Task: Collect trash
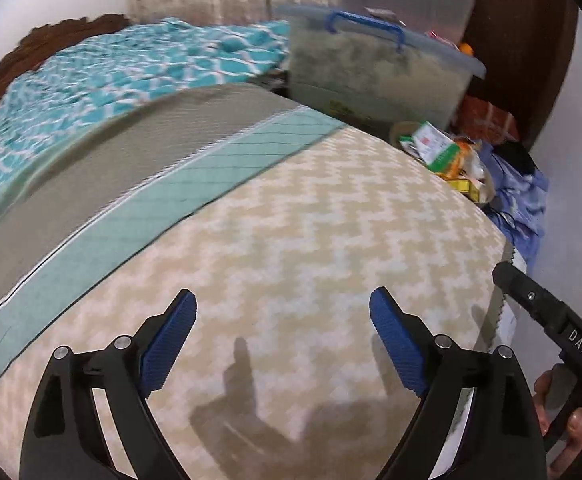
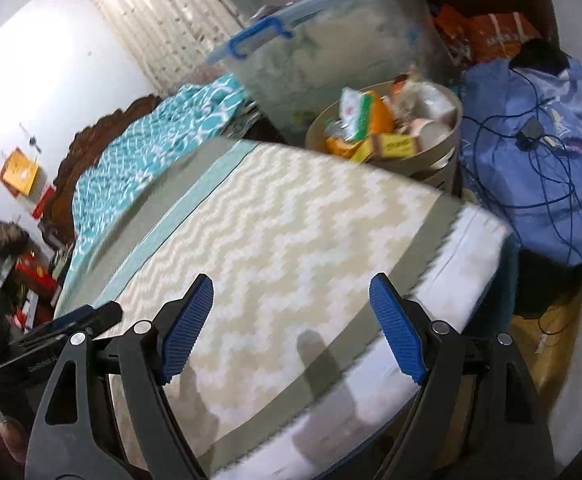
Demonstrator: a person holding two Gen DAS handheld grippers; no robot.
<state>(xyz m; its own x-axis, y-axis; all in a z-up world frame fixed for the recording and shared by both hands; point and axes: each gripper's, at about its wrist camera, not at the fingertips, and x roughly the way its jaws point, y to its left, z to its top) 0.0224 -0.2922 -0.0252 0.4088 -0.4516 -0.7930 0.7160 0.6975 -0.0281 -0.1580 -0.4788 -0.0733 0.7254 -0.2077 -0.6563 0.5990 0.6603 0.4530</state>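
Observation:
A beige round bin (image 2: 443,160) stands beyond the bed's far edge, filled with trash (image 2: 371,128): orange, green and yellow wrappers and white cups. In the left wrist view the same trash (image 1: 447,156) shows at the right past the bed. My left gripper (image 1: 283,336) is open and empty above the chevron bedspread (image 1: 291,240). My right gripper (image 2: 291,328) is open and empty above the same bedspread (image 2: 283,232), near its corner. The left gripper (image 2: 63,328) also shows at the left edge of the right wrist view.
A clear storage box (image 2: 323,40) with a blue latch stands behind the bin. A blue bag (image 2: 539,152) with a dark cable lies to the right. A teal patterned blanket (image 1: 111,76) covers the far bed. Orange packets (image 2: 491,36) lie at the back right.

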